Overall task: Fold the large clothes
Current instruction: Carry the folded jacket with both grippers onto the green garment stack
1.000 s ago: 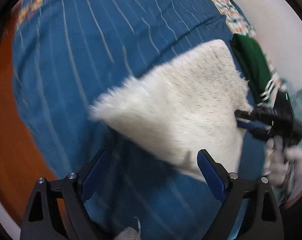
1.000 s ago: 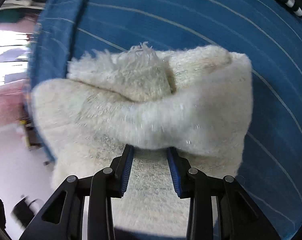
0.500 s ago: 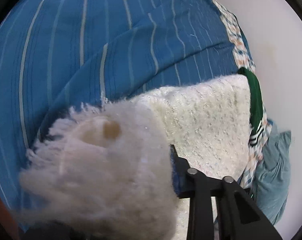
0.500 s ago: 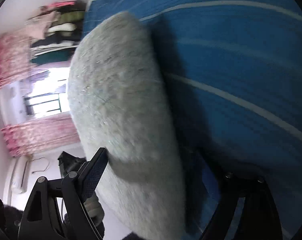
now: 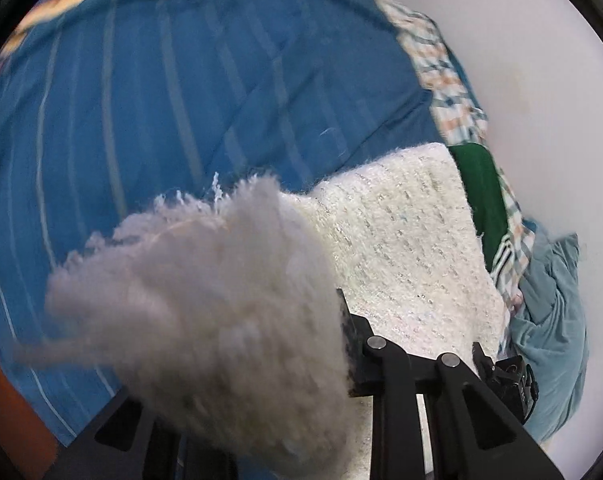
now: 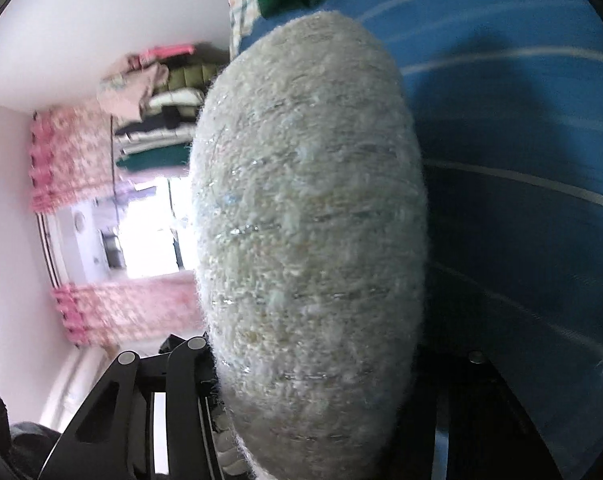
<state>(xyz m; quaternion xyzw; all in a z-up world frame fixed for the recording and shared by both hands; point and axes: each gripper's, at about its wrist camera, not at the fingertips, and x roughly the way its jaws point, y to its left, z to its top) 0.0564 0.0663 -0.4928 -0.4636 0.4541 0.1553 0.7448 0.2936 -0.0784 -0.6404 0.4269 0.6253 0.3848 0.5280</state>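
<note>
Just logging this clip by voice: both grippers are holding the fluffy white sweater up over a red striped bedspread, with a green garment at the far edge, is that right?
Not quite: the bedspread is blue with pale stripes, not red, as the left wrist view shows. The rest stands: the left gripper and right gripper hold the fluffy white sweater above it, with a green garment at the far edge.

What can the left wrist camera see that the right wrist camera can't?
Only the left wrist view shows the teal cloth bunched by the wall, the sweater's fringed end in the left gripper, and a piece of the right gripper.

Only the right wrist view shows the pink curtains, the bright window and stacked folded clothes.

Both show the fuzzy white sweater, the blue striped bedspread and the green garment.
</note>
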